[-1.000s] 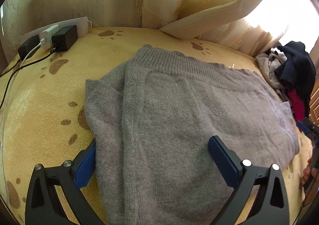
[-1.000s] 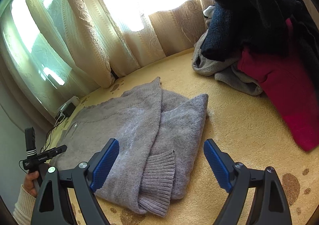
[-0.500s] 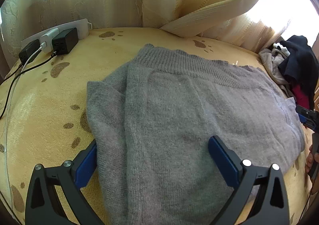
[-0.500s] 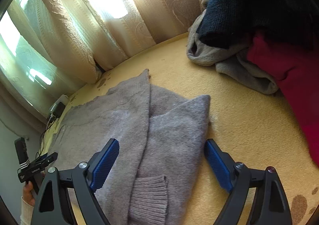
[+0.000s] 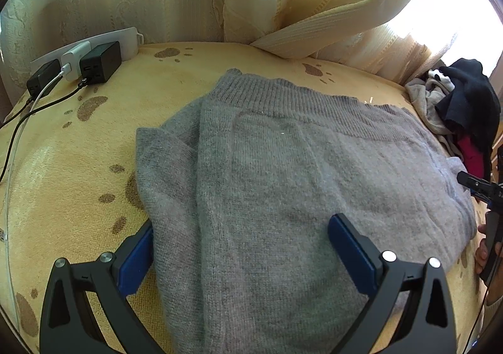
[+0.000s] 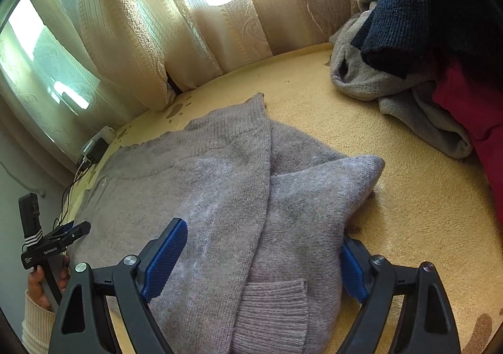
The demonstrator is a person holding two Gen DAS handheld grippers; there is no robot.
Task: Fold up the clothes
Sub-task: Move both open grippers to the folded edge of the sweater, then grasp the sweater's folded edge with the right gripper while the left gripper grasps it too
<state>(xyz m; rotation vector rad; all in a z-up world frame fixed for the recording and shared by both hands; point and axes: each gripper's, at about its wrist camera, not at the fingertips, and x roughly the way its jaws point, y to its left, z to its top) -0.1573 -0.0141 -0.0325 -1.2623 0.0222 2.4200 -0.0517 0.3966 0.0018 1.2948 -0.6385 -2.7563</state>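
Sweater point(image 6: 220, 197) lies between spread tongs point(image 6: 261, 263).

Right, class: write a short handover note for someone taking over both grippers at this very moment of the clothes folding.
Left gripper: open, over the near left part of the grey sweater, gripping nothing.
Right gripper: open, straddling the folded-in sleeve on the sweater's right side, not clamped.
Things: the sweater lies flat on the yellow blanket; unfolded clothes pile sits at the far right.
Done: both sleeves look folded in over the body.
Left: probably fold the sweater in half, set it aside, then work through the pile.
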